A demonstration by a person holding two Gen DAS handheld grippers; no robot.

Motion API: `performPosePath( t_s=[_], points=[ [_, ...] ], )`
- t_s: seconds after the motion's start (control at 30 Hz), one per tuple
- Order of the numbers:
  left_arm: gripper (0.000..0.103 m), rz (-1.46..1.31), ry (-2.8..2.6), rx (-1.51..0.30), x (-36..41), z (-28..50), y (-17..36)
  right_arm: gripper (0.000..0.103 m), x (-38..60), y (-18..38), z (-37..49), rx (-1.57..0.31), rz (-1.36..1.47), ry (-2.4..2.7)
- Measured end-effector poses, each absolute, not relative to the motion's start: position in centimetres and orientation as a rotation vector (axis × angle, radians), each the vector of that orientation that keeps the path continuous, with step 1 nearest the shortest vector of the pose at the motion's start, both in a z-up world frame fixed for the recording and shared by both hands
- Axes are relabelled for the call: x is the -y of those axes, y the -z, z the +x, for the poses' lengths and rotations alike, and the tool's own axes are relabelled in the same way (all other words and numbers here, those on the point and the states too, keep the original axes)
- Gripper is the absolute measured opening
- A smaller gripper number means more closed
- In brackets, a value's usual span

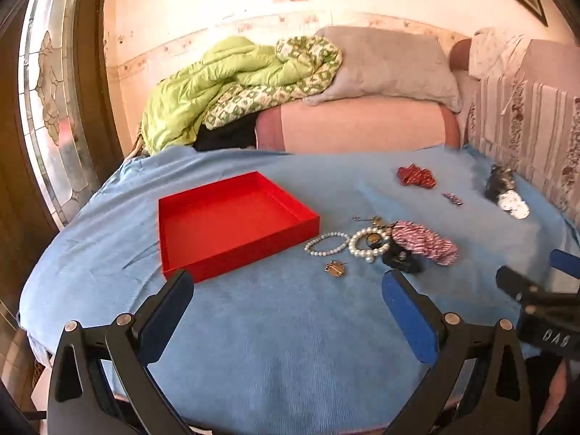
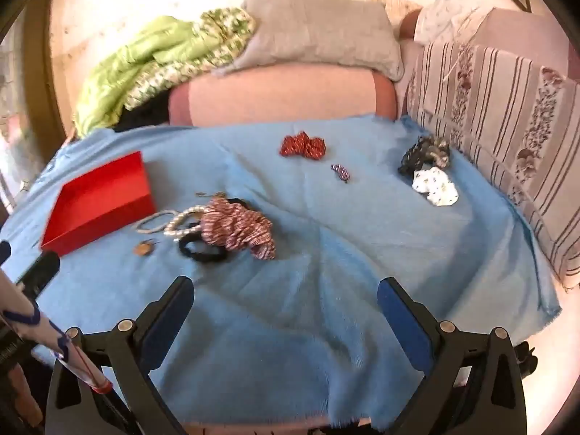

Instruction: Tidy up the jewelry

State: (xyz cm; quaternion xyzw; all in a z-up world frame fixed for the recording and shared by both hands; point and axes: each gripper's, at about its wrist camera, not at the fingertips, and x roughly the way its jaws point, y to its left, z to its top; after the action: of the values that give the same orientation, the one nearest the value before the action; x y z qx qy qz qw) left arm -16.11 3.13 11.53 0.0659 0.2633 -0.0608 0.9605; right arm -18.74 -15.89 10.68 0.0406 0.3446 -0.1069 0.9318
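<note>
An empty red tray (image 1: pixel 203 257) (image 2: pixel 72 232) lies on the blue cloth (image 1: pixel 290 344) (image 2: pixel 308 326). Right of it sit two pearl bracelets (image 1: pixel 328 244) (image 2: pixel 174 223), a small gold brooch (image 1: pixel 335 267) (image 2: pixel 144 247), a black hair tie (image 1: pixel 400 259) (image 2: pixel 203 252) and a red-white striped scrunchie (image 1: pixel 424 241) (image 2: pixel 235 230). Farther back lie a red scrunchie (image 1: pixel 416 177) (image 2: pixel 302 146), a small purple clip (image 1: pixel 452 198) (image 2: pixel 340 172), and a grey and a white scrunchie (image 1: pixel 507 195) (image 2: pixel 431 174). My left gripper (image 1: pixel 290 290) is open and empty, near the tray's front. My right gripper (image 2: pixel 286 290) is open and empty, near the pile.
A green quilt (image 1: pixel 217 87), grey pillow (image 1: pixel 391 65) and pink bolster (image 1: pixel 355 123) lie behind the cloth. A striped floral cushion (image 2: pixel 507 116) borders the right side. A glass door (image 1: pixel 54 108) stands left. The right gripper's body (image 1: pixel 536 304) shows in the left wrist view.
</note>
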Motion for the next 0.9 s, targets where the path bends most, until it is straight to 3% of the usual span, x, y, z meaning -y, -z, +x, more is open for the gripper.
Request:
performPosePath(
  t_s=[0.33, 0.9],
  points=[
    [0.103, 0.114, 0.099, -0.539, -3.2, -17.3, -11.4, 0.102, 14.2, -13.5, -20.3, -0.654, 0.089, 0.173],
    [0.103, 0.109, 0.084, -0.584, -3.5, -16.9, -11.3, 0.102, 13.9, -12.4, -20.0, -0.706, 0.094, 0.159]
  ],
)
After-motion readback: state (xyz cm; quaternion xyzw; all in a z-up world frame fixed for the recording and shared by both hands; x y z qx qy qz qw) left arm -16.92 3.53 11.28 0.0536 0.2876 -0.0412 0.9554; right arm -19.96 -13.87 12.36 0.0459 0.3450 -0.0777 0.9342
